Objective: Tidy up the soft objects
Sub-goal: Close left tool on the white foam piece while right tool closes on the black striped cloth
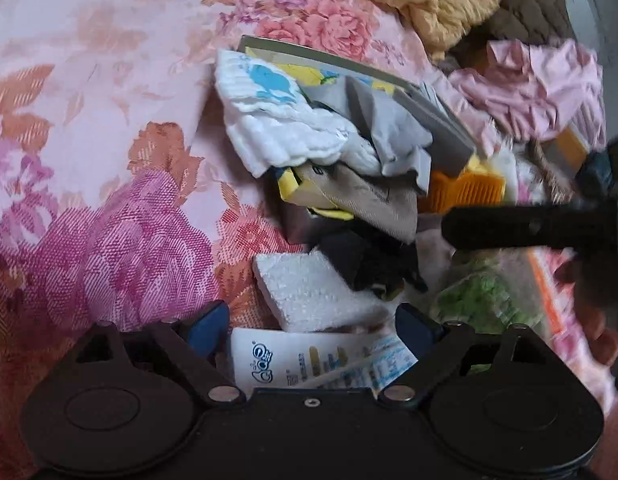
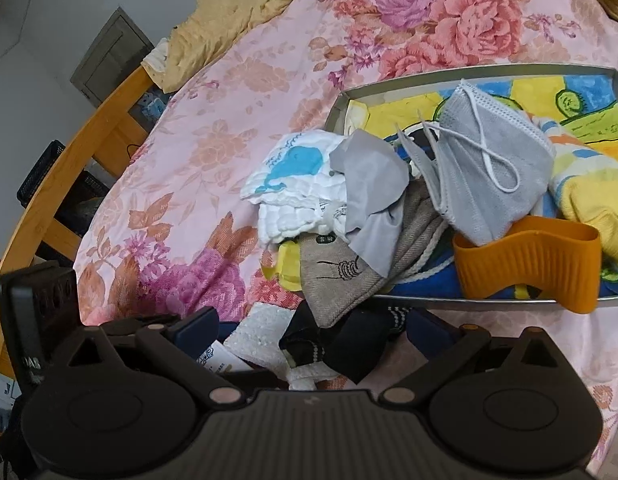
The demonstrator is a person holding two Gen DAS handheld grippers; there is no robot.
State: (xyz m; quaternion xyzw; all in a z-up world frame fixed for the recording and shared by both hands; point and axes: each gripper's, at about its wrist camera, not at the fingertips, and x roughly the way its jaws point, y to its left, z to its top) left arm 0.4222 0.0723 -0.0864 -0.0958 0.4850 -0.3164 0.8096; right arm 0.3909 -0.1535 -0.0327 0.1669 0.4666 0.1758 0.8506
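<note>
On the bed, over a pink flowered bedspread, a jumble of soft things spills out of a shallow metal tray. Inside the tray lie a grey face mask and an orange ribbed sleeve, which leans at the near rim.

A white quilted cloth with a blue print hangs over the tray's left corner, with a grey cloth and a beige pouch beside and beneath it.

The left gripper points down at the near end of the heap, its blue fingers standing wide apart. A white foam piece lies between the fingers, and a white printed packet lies closer to the camera, but neither pad presses on anything. A black cloth lies just beyond the foam.

The right gripper is also spread wide over the same spot. The black cloth and the foam piece sit in the gap between its fingers, with nothing clamped. In the left view, its dark finger crosses in from the right above a green fuzzy thing.
</note>
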